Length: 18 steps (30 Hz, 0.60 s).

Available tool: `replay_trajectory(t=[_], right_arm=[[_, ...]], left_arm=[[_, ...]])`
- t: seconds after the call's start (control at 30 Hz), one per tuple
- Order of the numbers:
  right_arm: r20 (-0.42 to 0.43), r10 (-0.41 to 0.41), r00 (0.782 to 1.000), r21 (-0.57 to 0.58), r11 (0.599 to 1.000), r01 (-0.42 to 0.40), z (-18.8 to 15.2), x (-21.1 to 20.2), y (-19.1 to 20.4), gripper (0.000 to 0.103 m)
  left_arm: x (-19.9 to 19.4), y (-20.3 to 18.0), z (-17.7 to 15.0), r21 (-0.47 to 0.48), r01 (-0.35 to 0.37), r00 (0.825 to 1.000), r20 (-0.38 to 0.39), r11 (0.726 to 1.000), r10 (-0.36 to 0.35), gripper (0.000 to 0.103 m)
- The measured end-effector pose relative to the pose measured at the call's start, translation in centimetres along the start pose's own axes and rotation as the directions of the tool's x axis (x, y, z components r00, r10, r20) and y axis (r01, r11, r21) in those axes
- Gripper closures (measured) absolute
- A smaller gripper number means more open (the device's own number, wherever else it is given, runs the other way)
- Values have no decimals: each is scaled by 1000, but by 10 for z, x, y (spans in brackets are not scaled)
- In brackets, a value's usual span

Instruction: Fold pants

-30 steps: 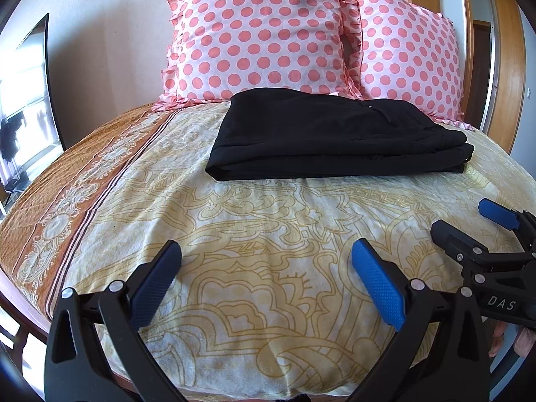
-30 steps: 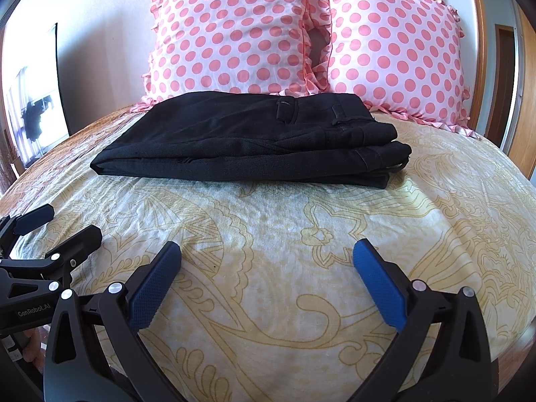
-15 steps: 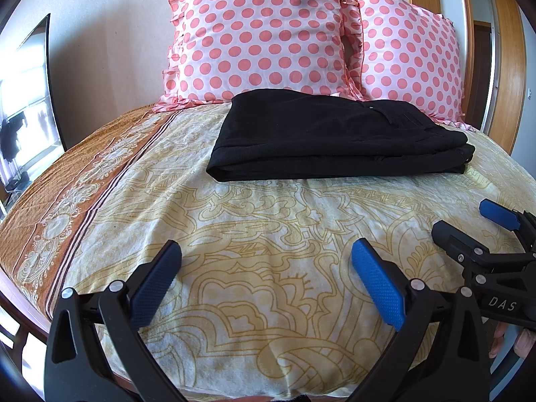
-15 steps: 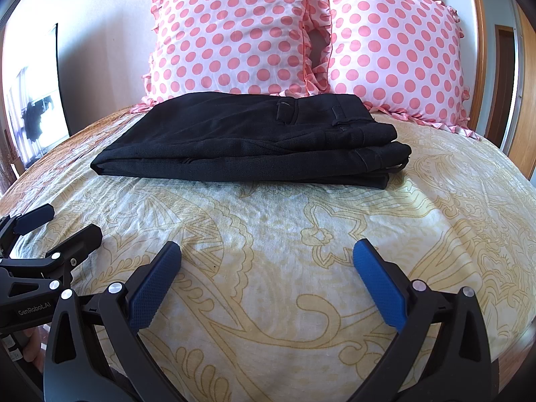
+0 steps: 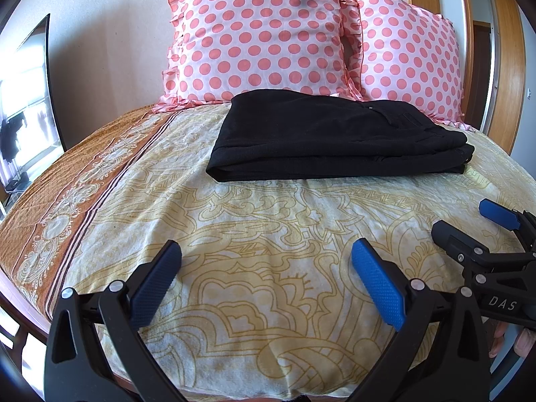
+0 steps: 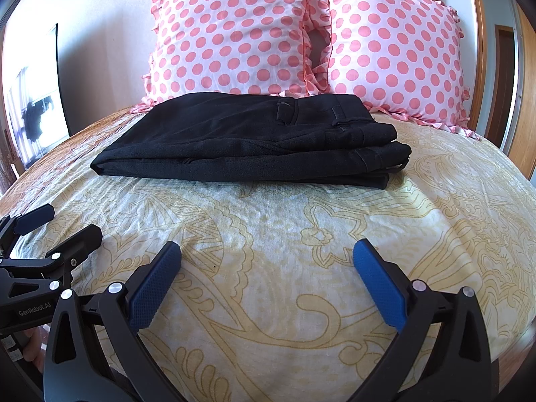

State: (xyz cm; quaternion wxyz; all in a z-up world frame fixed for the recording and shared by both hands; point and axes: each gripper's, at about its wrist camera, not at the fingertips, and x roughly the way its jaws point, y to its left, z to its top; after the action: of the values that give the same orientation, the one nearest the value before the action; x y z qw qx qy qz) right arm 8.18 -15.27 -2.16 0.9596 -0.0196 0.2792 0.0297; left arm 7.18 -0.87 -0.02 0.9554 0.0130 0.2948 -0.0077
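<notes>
pants far edge hidden | right pillow partly overlapped

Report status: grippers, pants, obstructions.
Left hand-held gripper open, empty, short of the pants. Right hand-held gripper open, empty. Black pants folded flat on bedspread, before the polka-dot pillows. Nothing in the way.

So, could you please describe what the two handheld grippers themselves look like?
Both match: black plastic frames with silver rivets at the joints and two blue textured pads. The left gripper carries white "GenRobot.AI" lettering on its side, readable in the right wrist view; the right gripper shows "DAS" in the left wrist view. No cables or sleeves are visible.
</notes>
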Motion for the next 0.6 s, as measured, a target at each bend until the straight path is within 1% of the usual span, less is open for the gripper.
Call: replay_trajectory(t=[0.6], right_arm=[[2,-1,1000,0,1000,1,0,0,0,1]], left_arm=[[3,0,3,0,4,1000,-23,1000,-4,2]])
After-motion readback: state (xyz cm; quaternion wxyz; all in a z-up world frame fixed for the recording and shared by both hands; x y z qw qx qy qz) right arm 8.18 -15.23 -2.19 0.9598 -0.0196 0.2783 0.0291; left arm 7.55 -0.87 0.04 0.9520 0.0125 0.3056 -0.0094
